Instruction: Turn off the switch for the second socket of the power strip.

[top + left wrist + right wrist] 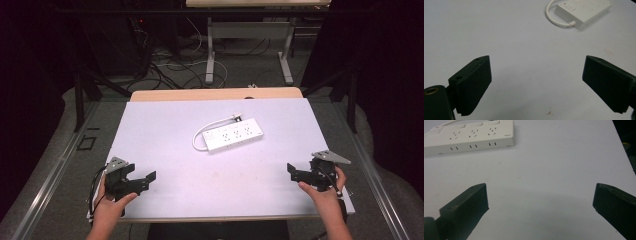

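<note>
Power strip (231, 135) at table (165, 120) centre, cord looped off its 9 o'clock end. Left gripper (148, 178) at 7 o'clock, right gripper (292, 171) at 4 o'clock. Both released, empty, aimed inward at strip, likely staged for two-sided approach.

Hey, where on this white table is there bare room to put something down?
Nearly everywhere. The power strip with its looped cord lies alone near the middle of the table. Free: the wide near strip between the left gripper and right gripper, both open and empty, plus both far corners. Only the middle is taken.
</note>
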`<state>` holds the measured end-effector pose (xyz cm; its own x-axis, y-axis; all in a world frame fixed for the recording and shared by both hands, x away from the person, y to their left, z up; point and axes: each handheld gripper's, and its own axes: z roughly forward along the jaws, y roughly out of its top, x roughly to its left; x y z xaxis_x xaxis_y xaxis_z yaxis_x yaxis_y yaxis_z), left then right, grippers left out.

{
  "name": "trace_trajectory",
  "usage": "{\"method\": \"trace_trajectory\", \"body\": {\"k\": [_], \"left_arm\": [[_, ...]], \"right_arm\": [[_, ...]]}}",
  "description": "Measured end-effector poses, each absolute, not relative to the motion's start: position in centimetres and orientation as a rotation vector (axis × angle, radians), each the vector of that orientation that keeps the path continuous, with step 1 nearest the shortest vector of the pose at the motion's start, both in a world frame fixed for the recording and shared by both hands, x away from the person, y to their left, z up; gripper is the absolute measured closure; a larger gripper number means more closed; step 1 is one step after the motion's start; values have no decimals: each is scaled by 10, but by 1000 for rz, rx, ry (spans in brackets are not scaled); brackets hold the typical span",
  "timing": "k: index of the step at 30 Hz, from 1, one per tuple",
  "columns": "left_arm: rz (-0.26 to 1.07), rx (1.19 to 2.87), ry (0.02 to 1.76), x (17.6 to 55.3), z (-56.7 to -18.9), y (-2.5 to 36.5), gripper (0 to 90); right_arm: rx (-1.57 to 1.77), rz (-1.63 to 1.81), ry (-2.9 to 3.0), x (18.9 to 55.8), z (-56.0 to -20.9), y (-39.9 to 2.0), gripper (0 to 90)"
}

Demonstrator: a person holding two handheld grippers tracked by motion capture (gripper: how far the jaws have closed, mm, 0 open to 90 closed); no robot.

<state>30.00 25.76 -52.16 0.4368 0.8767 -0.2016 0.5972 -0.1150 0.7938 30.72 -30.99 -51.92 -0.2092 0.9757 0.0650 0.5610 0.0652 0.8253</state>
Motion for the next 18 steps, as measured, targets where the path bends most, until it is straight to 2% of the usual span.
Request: {"method": "trace_trajectory", "body": {"k": [18], "left_arm": [[419, 1826, 1245, 300, -526, 254, 102]], "right_arm": [[1494, 996, 1890, 313, -526, -299, 0]]}}
